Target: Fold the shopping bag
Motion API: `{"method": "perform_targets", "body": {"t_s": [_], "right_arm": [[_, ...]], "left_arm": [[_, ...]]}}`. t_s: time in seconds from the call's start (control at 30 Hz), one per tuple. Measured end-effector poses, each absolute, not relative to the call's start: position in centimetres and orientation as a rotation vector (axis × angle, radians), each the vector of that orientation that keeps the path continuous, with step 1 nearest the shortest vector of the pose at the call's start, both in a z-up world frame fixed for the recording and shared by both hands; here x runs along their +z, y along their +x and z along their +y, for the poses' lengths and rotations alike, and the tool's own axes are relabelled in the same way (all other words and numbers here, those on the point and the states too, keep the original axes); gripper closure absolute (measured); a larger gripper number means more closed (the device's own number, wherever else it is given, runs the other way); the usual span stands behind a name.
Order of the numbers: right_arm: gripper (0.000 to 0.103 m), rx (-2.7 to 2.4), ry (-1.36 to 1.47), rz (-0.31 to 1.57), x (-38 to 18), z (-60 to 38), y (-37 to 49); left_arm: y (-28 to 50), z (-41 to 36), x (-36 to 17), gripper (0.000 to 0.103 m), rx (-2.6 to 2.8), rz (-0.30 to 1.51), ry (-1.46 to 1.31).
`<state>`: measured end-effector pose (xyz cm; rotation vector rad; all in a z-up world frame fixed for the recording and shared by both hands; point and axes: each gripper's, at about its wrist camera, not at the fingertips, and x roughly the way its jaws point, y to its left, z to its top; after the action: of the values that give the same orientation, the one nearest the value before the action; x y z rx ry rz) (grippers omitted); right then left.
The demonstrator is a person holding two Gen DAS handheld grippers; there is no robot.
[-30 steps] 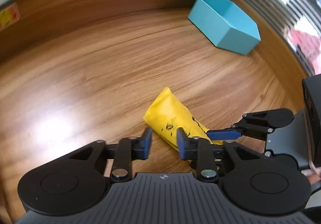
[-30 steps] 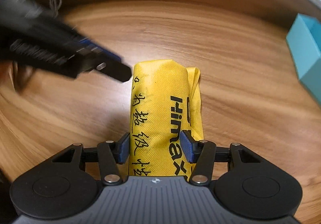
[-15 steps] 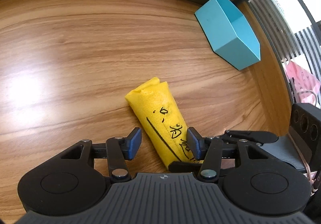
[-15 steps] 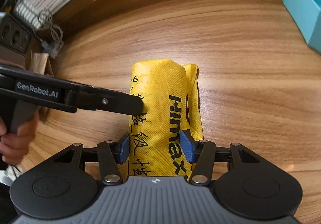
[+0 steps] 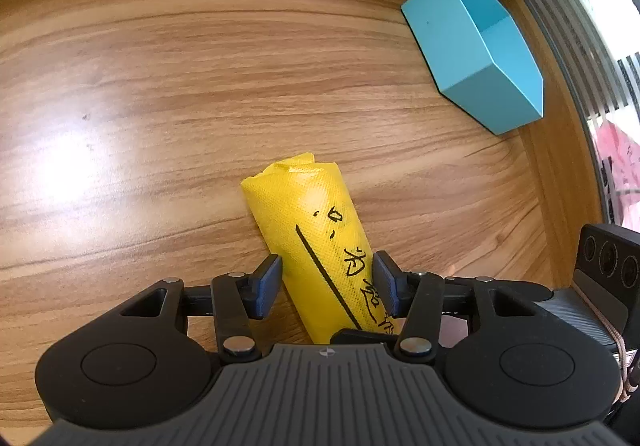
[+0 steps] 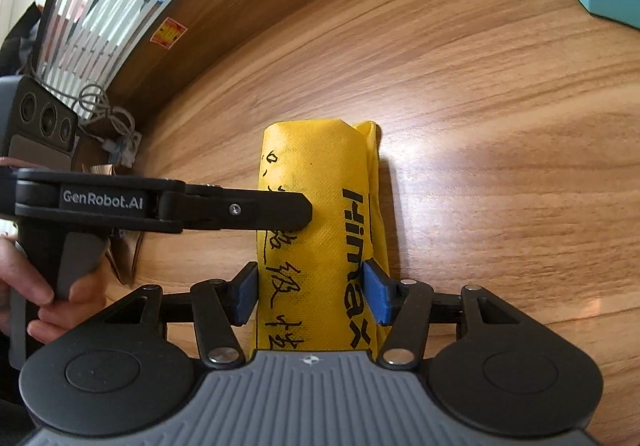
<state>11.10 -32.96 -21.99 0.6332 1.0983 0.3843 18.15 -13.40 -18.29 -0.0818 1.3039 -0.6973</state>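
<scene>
Rolled into a short tube and lying flat on the brown wood-grain tabletop (image 5: pixel 160 86): a yellow non-woven fabric shopping bag (image 6: pixel 316 166), black handwriting and a printed "Himax" along its length, a folded strip showing beside the roll on its right in the right wrist view. Astride the near end of that roll, the black two-finger right gripper (image 6: pixel 310 290), blue pads set against both flanks with no gap to be seen, so clamped on the bag. Crossing the roll from the left side, the black left gripper (image 5: pixel 328 278), held by a hand (image 6: pixel 24 286) on its grip, jaws apart around the bag's middle, a sliver of space at one pad, the other pad just at the fabric, nothing squeezed. Well apart, toward the far right corner of the table in the left wrist view, an open teal rectangular box (image 5: pixel 472 46). Beyond the table edge, a tangle of grey cable (image 6: pixel 108 122).
</scene>
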Motion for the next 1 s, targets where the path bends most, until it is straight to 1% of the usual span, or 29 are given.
{"method": "perform_targets", "body": {"t_s": [0.07, 0.1, 0.13, 0.17, 0.23, 0.33, 0.67, 0.73, 0.87, 1.0], "right_arm": [[0.042, 0.390, 0.634, 1.101, -22.0, -33.0, 11.2], [0.042, 0.393, 0.633, 1.103, -22.1, -32.9, 11.3], [0.042, 0.394, 0.632, 1.105, -22.1, -32.8, 11.3], [0.042, 0.393, 0.631, 1.106, -22.1, -32.7, 11.4], [0.042, 0.391, 0.634, 1.104, -22.1, -32.7, 11.4], [0.042, 0.388, 0.643, 1.101, -22.1, -32.7, 11.3], [0.041, 0.379, 0.633, 1.101, -22.0, -32.5, 11.2], [0.041, 0.376, 0.633, 1.104, -22.0, -32.5, 11.2], [0.040, 0.367, 0.629, 1.110, -22.1, -32.5, 11.3], [0.037, 0.360, 0.619, 1.128, -22.3, -32.4, 11.5]], "left_arm": [[17.7, -13.4, -17.4, 0.057, -0.709, 1.268, -0.037], [17.4, -13.4, -16.9, 0.062, -0.719, 1.243, -0.017], [17.0, -13.2, -16.1, 0.065, -0.741, 1.211, -0.008], [16.6, -13.0, -15.4, 0.067, -0.763, 1.179, 0.001], [16.1, -12.7, -14.3, 0.094, -0.784, 1.162, 0.005], [16.2, -12.8, -14.4, 0.097, -0.776, 1.198, -0.007], [17.3, -14.0, -15.8, 0.098, -0.745, 1.268, -0.011], [17.5, -14.1, -16.0, 0.100, -0.737, 1.278, -0.013], [18.1, -14.1, -16.6, 0.101, -0.731, 1.305, -0.025], [17.5, -15.4, -16.9, 0.101, -0.731, 1.289, 0.076]]}}
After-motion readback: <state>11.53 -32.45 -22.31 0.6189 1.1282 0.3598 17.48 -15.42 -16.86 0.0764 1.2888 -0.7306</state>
